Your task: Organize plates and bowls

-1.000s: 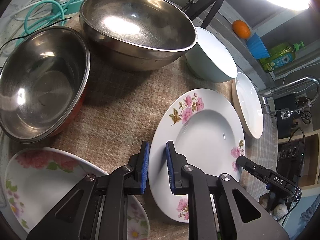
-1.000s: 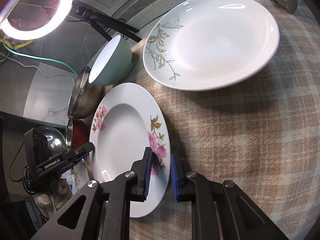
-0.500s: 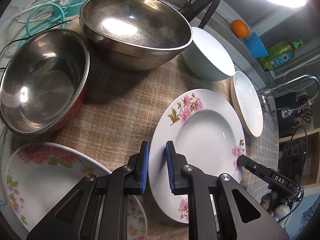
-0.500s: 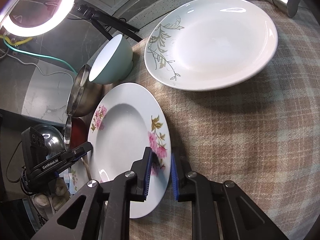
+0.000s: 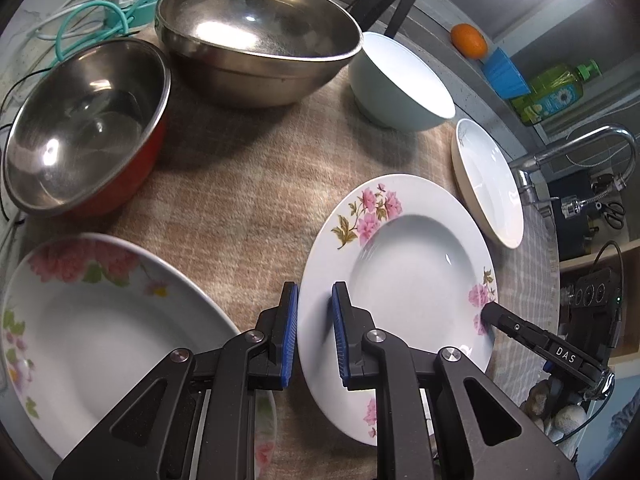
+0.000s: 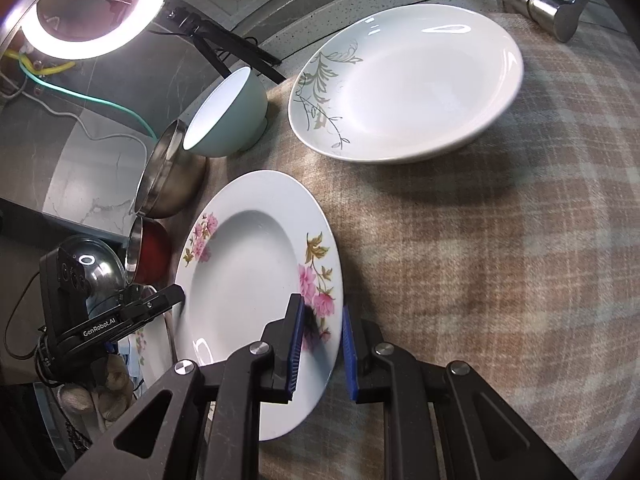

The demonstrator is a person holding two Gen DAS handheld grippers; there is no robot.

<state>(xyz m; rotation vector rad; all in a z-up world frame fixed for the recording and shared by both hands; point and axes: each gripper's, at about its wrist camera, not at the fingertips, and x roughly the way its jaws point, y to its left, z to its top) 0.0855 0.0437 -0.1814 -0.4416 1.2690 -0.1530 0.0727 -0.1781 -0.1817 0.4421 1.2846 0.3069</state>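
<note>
Left wrist view: left gripper (image 5: pixel 313 334) clamps the pink-flower plate (image 5: pixel 404 264) rim — right gripper (image 6: pixel 320 346) clamps the opposite rim; steel bowls (image 5: pixel 256 36) beyond.

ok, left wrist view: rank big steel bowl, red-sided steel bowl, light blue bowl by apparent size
1. big steel bowl
2. red-sided steel bowl, close behind; the fisheye edge makes the gap unsure
3. light blue bowl, clearly smallest

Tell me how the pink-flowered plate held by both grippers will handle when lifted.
The pink-flowered plate looks like glazed china: probably stiff, breakable if dropped. Its glossy rim may slip, since the left gripper and right gripper pinch only thin opposite edges. Gripped at both sides, it should stay level if both rise together.
</note>
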